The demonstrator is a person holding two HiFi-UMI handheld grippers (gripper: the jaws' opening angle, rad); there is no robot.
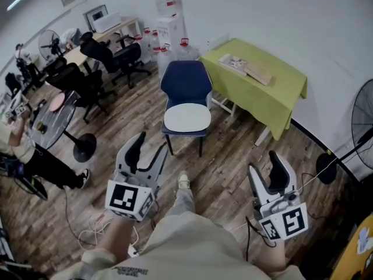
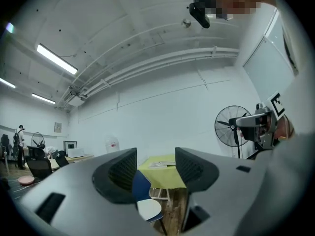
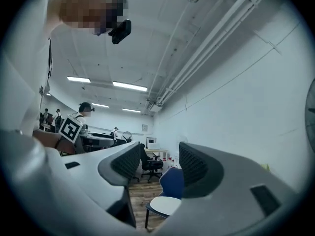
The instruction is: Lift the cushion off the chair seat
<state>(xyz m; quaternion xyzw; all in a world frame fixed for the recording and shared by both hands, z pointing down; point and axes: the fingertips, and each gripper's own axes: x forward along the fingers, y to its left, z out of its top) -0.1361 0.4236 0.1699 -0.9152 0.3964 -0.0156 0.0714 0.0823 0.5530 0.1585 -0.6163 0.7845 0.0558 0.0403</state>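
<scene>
A white rounded cushion [image 1: 187, 118] lies flat on the seat of a dark blue chair [image 1: 185, 83] in the middle of the wooden floor. Both grippers hang well short of it, near the person's body. My left gripper [image 1: 148, 149] stands open at the lower left with nothing between its jaws. My right gripper [image 1: 266, 167] stands open at the lower right, also empty. The left gripper view shows the cushion [image 2: 149, 210] and chair [image 2: 141, 187] far off through the gap. The right gripper view shows the same cushion [image 3: 166, 205] and chair [image 3: 172, 183] at a distance.
A table with a yellow-green cloth [image 1: 259, 81] stands right of the chair, papers on it. A standing fan [image 1: 359, 127] is at the far right. Black office chairs [image 1: 116, 54] and a round glass table [image 1: 55, 118] fill the left. Cables [image 1: 87, 229] trail on the floor.
</scene>
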